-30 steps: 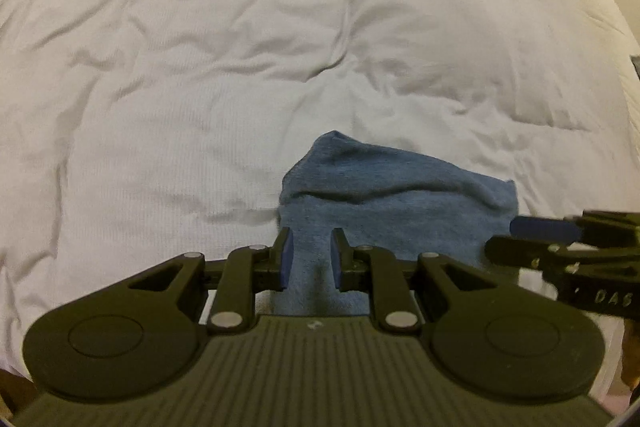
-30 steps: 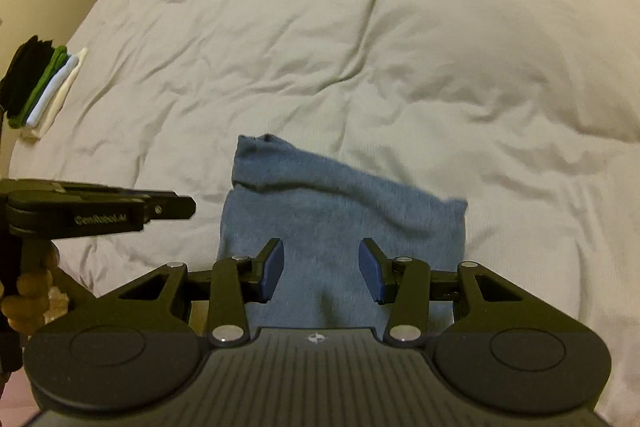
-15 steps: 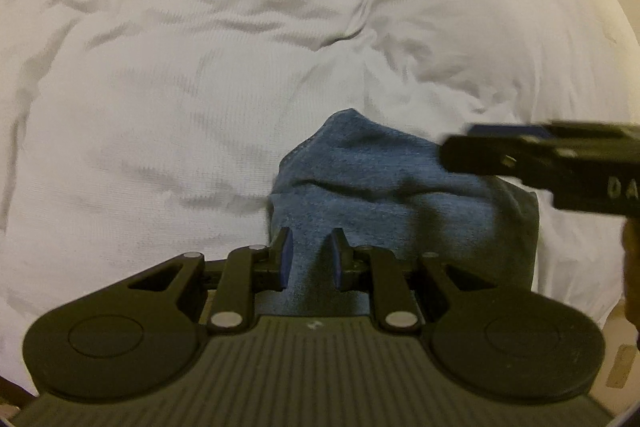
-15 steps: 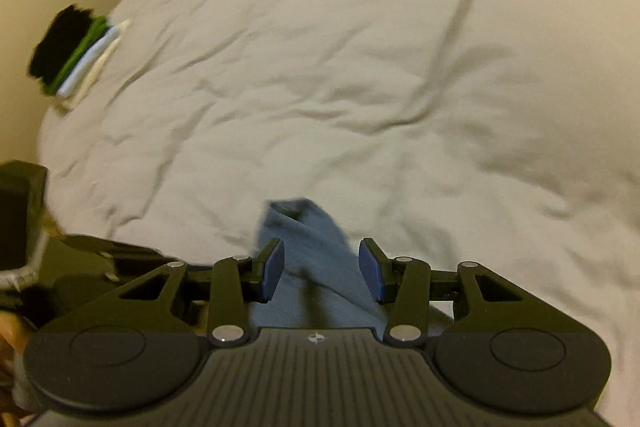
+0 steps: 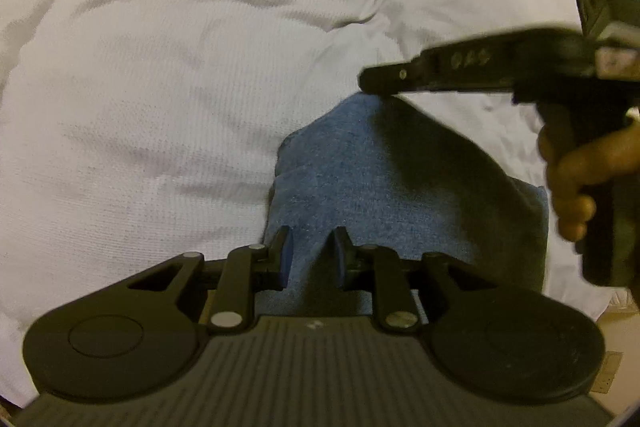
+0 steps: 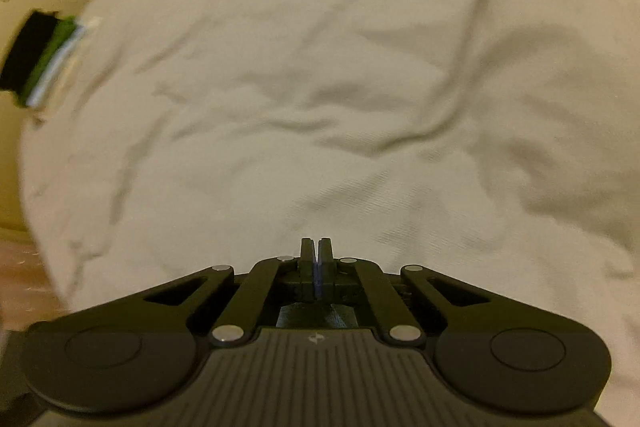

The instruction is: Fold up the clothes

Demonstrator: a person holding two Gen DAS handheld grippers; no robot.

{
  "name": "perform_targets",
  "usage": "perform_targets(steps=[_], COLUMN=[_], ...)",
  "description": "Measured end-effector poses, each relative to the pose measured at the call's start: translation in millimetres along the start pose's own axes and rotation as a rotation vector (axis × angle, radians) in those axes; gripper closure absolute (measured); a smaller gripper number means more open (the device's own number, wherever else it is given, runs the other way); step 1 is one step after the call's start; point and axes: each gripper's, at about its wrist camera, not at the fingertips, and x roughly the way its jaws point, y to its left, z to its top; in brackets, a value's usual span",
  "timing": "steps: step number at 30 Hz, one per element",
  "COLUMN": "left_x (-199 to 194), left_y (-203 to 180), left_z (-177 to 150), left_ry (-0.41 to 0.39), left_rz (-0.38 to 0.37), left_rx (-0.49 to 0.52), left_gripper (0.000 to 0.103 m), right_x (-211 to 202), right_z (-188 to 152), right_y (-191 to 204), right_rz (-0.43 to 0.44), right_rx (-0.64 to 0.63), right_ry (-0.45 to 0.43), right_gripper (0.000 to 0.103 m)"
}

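A folded blue cloth (image 5: 360,187) lies on the white bedspread (image 5: 160,87) near the bed's front edge. My left gripper (image 5: 310,251) is open, low over the cloth's near left part, with nothing between its pads. My right gripper (image 6: 316,255) is shut with nothing between its pads and looks over bare bedspread (image 6: 320,107); the cloth is out of its view. In the left wrist view the right gripper (image 5: 372,83) is seen from the side, raised above the cloth's far end, held by a hand (image 5: 580,179).
A stack of folded clothes, black, green and white (image 6: 44,63), sits at the bed's far left edge. Floor shows at the lower left of the right wrist view (image 6: 24,287) and the lower right of the left wrist view (image 5: 616,347).
My right gripper has closed and lifted up and away from the blue cloth, which has left its view. My left gripper has stayed open over the cloth's near part.
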Motion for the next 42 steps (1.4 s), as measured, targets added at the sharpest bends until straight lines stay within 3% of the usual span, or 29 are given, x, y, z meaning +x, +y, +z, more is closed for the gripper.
perform_targets(steps=[2, 4, 6, 7, 8, 9, 16, 19, 29, 31, 33, 36, 42], left_x=[0.3, -1.0, -2.5, -1.9, -1.4, -0.9, -11.5, -10.0, 8.0, 10.2, 12.8, 17.2, 23.0], left_y=[0.3, -0.3, -2.3, -3.4, -4.5, -5.6, 0.0, 6.4, 13.9, 16.1, 15.7, 14.1, 12.0], left_z=[0.5, 1.6, 2.8, 3.6, 4.5, 5.3, 9.5, 15.0, 22.8, 26.6, 31.5, 35.9, 38.8], left_ry=[0.007, 0.012, 0.015, 0.017, 0.018, 0.020, -0.015, -0.026, -0.036, -0.034, -0.033, -0.027, -0.008], left_rz=[0.003, 0.004, 0.009, 0.011, 0.014, 0.016, 0.042, 0.053, -0.011, -0.027, -0.031, -0.033, -0.031], left_rx=[0.004, 0.006, 0.013, 0.018, 0.023, 0.028, 0.037, 0.025, -0.017, -0.023, -0.020, -0.001, 0.028], left_gripper=[0.085, 0.086, 0.086, 0.086, 0.088, 0.088, 0.088, 0.088, 0.088, 0.088, 0.088, 0.087, 0.085], right_x=[-2.8, -24.3, -43.9, -44.1, -44.4, -44.7, -44.4, -40.7, -26.8, -19.5, -13.4, -16.3, -26.7], right_z=[-4.6, -6.5, -8.4, -8.9, -9.4, -9.9, -12.1, -12.8, -1.4, 2.1, 1.6, -4.2, -17.1], right_y=[-3.9, -15.5, -25.7, -24.2, -22.7, -21.1, -10.9, -5.4, 1.0, 3.1, 6.4, 10.3, -18.4], right_rz=[-0.101, -0.065, -0.030, -0.011, 0.007, 0.026, 0.141, 0.138, 0.132, 0.138, 0.123, 0.094, -0.055], right_rx=[-0.006, 0.061, 0.121, 0.119, 0.117, 0.115, 0.109, 0.091, 0.042, 0.032, 0.010, -0.021, 0.176], right_ry=[-0.046, -0.097, -0.141, -0.125, -0.110, -0.094, 0.002, 0.031, 0.074, 0.097, 0.127, 0.083, -0.051], right_gripper=[0.103, 0.103, 0.093, 0.090, 0.079, 0.074, 0.071, 0.068, 0.063, 0.063, 0.101, 0.103, 0.103])
